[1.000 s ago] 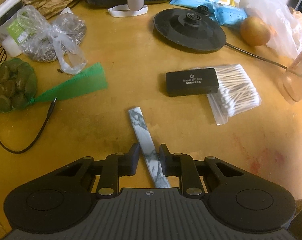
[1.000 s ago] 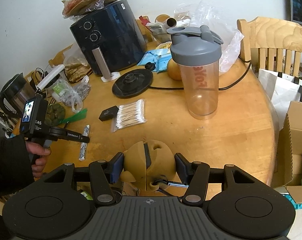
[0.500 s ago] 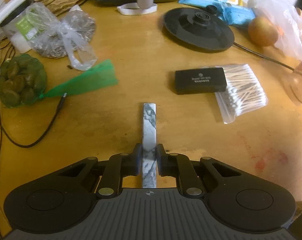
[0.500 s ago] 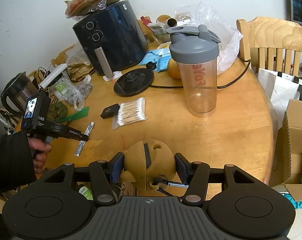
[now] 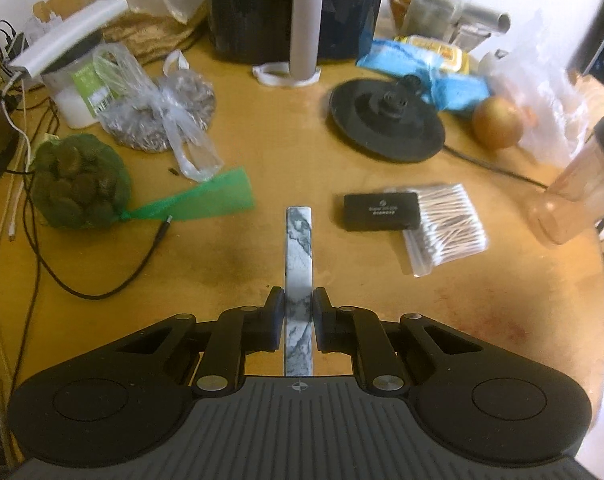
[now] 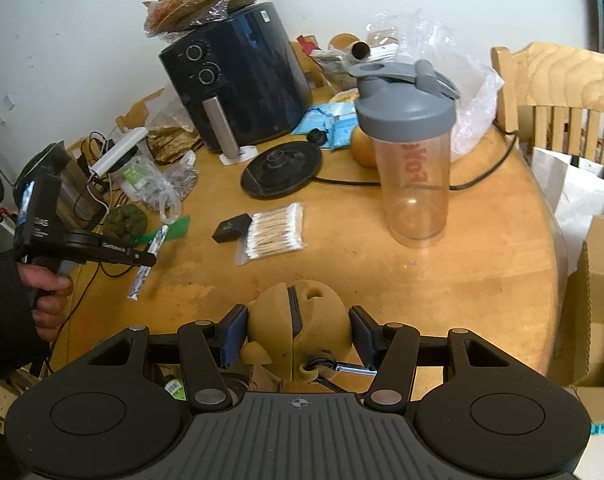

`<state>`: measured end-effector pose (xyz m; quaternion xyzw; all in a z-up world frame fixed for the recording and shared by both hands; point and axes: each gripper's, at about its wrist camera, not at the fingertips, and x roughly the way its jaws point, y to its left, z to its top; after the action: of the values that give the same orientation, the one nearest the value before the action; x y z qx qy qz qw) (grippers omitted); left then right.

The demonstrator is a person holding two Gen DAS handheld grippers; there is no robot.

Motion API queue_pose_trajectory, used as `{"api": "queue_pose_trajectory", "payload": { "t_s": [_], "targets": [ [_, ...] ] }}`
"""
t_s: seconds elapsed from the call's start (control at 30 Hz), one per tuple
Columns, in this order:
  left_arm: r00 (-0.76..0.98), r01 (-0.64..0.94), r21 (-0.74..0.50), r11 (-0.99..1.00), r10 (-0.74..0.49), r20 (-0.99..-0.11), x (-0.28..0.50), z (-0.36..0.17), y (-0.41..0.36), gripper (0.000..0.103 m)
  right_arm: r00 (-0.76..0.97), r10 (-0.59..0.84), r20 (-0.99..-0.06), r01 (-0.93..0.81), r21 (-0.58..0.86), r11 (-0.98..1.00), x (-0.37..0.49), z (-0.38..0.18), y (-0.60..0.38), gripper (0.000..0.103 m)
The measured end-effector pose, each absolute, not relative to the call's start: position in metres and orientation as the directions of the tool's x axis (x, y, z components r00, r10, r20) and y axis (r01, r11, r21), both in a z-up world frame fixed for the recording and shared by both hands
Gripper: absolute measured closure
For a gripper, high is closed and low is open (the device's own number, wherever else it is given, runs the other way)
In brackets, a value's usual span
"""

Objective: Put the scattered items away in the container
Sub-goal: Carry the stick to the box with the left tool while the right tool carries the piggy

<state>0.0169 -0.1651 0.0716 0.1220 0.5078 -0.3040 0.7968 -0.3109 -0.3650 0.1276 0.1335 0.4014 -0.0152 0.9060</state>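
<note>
Marble-patterned bar clamped in left gripper, right gripper holding tan toy; next: carry both to a container.

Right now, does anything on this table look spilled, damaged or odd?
Reddish stains mark the wooden table near its front edge, like a dried spill. The kettle base sits without its kettle. The shaker bottle stands upright, and nothing looks broken.
</note>
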Motion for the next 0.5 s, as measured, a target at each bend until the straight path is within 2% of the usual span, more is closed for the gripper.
{"api": "queue_pose_trajectory", "payload": {
  "t_s": [0.5],
  "targets": [
    [0.305,0.601,-0.182,0.778,-0.435,-0.847,-0.015,0.120,-0.130,0.087,0.655,0.173,-0.735,0.016,0.242,0.970,-0.286,0.128,-0.352,0.045]
  ]
}}
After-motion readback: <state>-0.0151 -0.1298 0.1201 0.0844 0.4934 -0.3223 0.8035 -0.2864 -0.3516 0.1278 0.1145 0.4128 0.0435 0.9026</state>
